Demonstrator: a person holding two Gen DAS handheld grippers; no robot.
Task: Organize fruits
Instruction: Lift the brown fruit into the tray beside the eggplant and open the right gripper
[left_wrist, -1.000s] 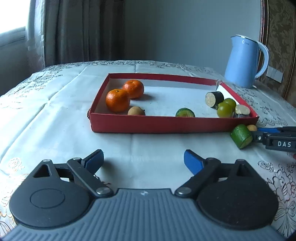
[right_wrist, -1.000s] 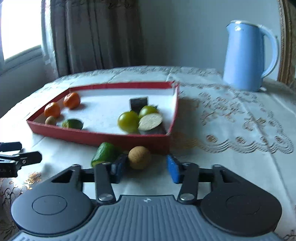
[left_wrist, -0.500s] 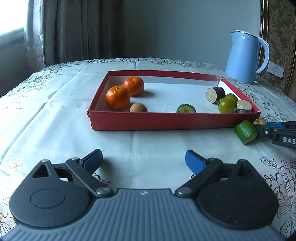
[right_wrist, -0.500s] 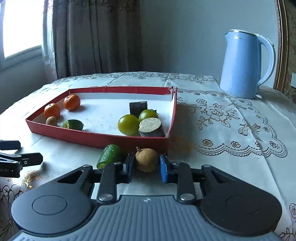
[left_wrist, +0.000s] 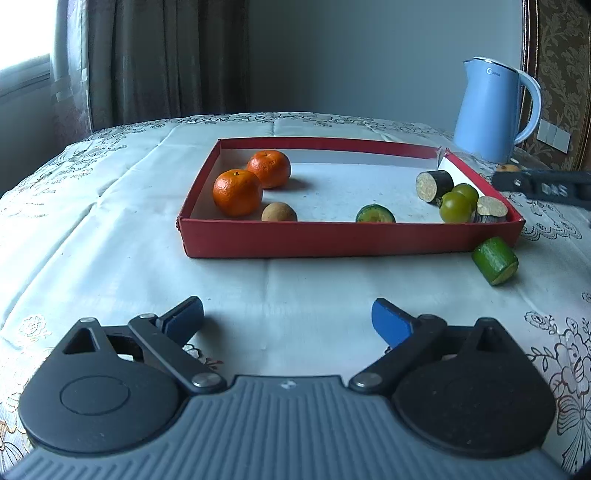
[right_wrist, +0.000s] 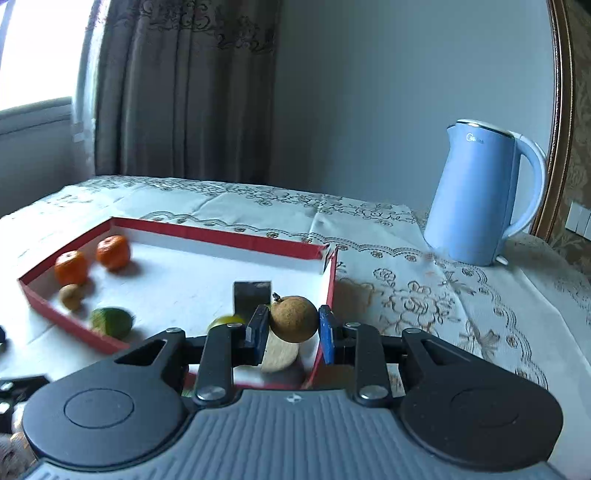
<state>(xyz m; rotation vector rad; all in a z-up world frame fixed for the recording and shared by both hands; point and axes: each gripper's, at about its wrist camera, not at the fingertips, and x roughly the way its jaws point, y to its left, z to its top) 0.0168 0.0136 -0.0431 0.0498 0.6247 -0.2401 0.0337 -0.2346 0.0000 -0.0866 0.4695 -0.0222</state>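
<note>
The right tongs (right_wrist: 293, 329) are up off the cloth now, lifted from beside the red tray's (left_wrist: 347, 242) near corner, and the small brown fruit (right_wrist: 293, 318) has come up with them, clamped tight between the two blue pads, hanging over the tray's near right corner. Left to right across the left wrist view: the left tongs (left_wrist: 287, 320) hover low over the white embroidered counter (left_wrist: 110, 240), spread wide with nothing between them. Inside the tray sit two oranges (left_wrist: 237, 192) at the left end, touching, with another small brown fruit (left_wrist: 279, 212) just beside them. Next a green piece (left_wrist: 375, 214) against the near wall. At the right end a dark cut cylinder (left_wrist: 434, 186), two green round fruits (left_wrist: 455, 206) and a second cut piece (left_wrist: 491, 209) huddle together. Outside the tray, just off its right corner, a green cucumber chunk (left_wrist: 495, 260) lies on the cloth. Far right, a blue kettle (left_wrist: 487, 110) stands behind.
</note>
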